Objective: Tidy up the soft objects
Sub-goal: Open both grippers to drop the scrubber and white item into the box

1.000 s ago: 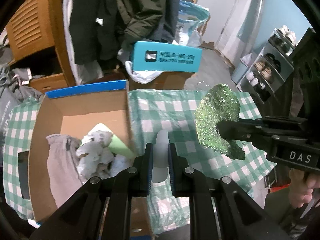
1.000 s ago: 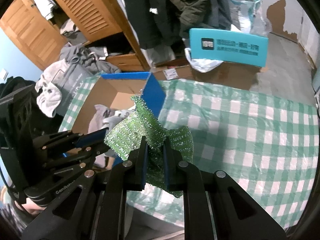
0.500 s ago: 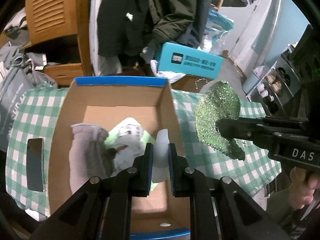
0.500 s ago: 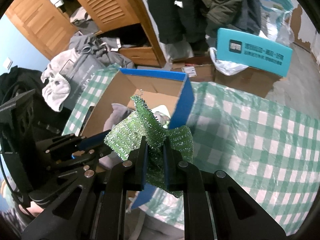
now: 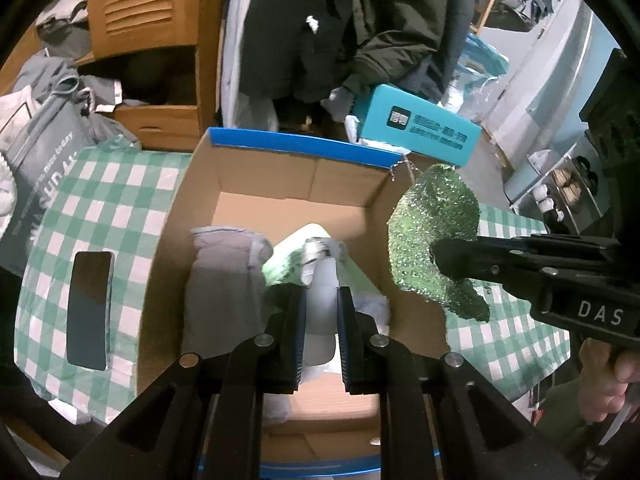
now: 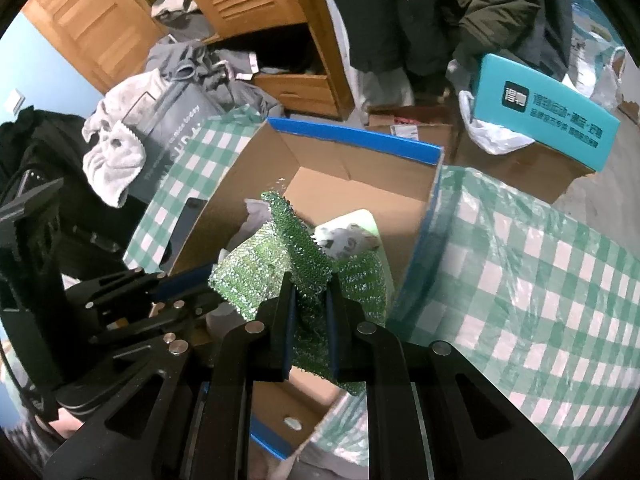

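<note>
An open cardboard box (image 5: 280, 184) with a blue rim sits on the green-checked tablecloth (image 5: 120, 200). Inside lie a grey cloth (image 5: 224, 280), a pale green item (image 5: 296, 248) and a white-grey plush (image 6: 348, 240). My left gripper (image 5: 322, 292) hangs over the box's middle, shut on a white soft piece (image 5: 320, 320). My right gripper (image 6: 310, 284) is shut on a green glittery cloth (image 6: 280, 276), held above the box's right wall. In the left wrist view that green cloth (image 5: 432, 236) hangs from the right gripper (image 5: 440, 256) beside the box. The left gripper (image 6: 200, 280) shows at the left of the right wrist view.
A dark phone (image 5: 90, 308) lies on the tablecloth left of the box. Behind the table stand a teal carton (image 5: 420, 136), a grey bag (image 5: 44, 152), a wooden cabinet (image 5: 152, 20) and hanging coats (image 5: 340, 32). A shoe rack (image 5: 568, 184) is at the far right.
Both grippers have moved left across the table with their loads. The left one went from over the tablecloth to over the box; the right one now reaches the box's right wall.
</note>
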A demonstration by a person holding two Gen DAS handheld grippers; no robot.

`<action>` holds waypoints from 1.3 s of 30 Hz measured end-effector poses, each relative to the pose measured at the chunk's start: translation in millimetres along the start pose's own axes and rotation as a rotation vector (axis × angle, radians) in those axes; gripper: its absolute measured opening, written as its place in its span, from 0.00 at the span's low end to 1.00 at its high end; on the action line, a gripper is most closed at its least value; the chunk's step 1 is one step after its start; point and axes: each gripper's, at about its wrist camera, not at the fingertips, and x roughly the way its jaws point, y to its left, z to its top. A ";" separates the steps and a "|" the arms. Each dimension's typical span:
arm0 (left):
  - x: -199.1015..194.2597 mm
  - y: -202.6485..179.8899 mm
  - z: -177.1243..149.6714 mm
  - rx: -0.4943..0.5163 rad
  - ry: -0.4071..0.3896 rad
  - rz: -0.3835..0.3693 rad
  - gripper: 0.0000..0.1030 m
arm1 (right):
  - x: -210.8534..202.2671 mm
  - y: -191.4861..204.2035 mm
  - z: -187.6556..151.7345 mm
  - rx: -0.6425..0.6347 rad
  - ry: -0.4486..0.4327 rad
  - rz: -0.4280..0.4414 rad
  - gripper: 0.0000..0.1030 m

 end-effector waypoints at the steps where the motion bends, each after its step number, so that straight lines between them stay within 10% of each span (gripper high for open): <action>1: 0.4 2.4 -0.3 -0.003 0.001 0.002 0.14 | 3.7 2.0 1.1 -0.003 0.005 -0.003 0.11; 14: 2.7 19.3 -2.4 -0.043 0.020 0.023 0.18 | 28.0 14.3 7.0 -0.023 0.042 0.010 0.19; 39: -31.3 -13.7 1.0 0.023 -0.062 0.050 0.75 | -28.8 -0.5 -8.8 -0.010 -0.080 -0.076 0.59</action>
